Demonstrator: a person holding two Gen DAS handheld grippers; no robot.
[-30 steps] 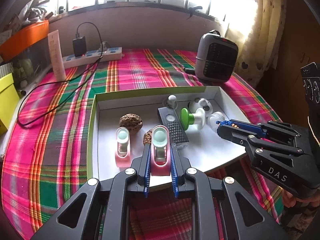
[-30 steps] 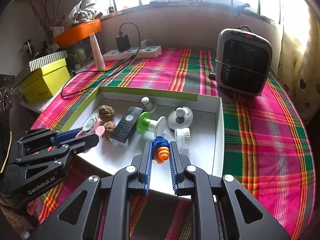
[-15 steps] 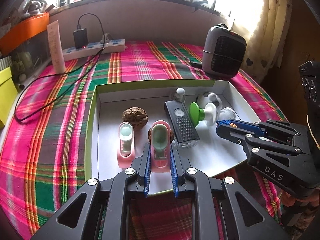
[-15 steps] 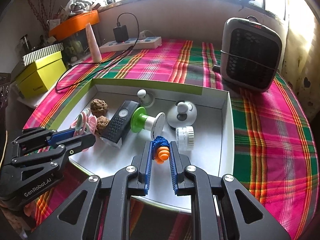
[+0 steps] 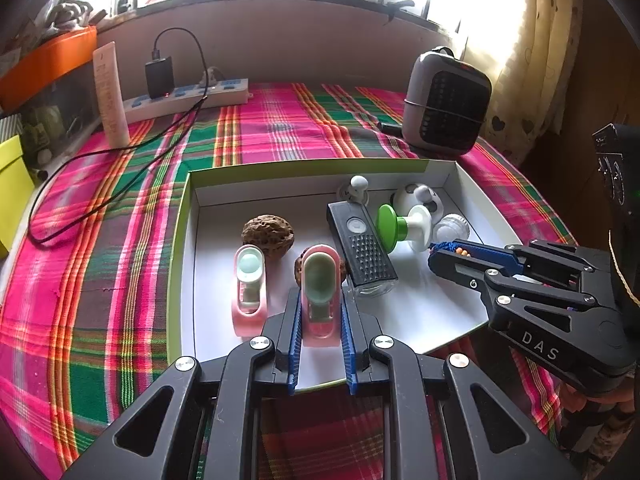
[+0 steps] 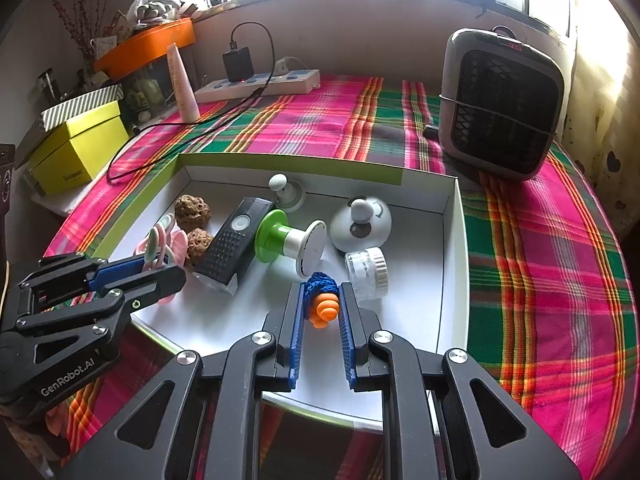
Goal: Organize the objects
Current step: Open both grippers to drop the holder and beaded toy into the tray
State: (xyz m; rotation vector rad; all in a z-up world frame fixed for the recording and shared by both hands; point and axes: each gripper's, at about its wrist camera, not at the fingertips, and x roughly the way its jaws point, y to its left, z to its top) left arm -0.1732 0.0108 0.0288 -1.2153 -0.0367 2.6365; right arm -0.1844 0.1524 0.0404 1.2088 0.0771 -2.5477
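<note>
1. Both jaws clenched: left gripper (image 5: 320,312) grasps pink clip (image 5: 320,292); right gripper (image 6: 322,312) grasps orange earplug (image 6: 323,308) with blue cord.
2. Both hover at tray's (image 5: 400,168) near edge.
3. Judgement: sorting unfinished; walnuts (image 5: 267,236), flashlight (image 5: 362,252), spool (image 5: 400,228) lie mixed inside.

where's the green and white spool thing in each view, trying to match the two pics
Left wrist view: the green and white spool lies right of centre in the white tray.
Right wrist view: the spool lies near the centre of the picture.
Shared landmark: in both views the black remote lies just left of it.
</note>
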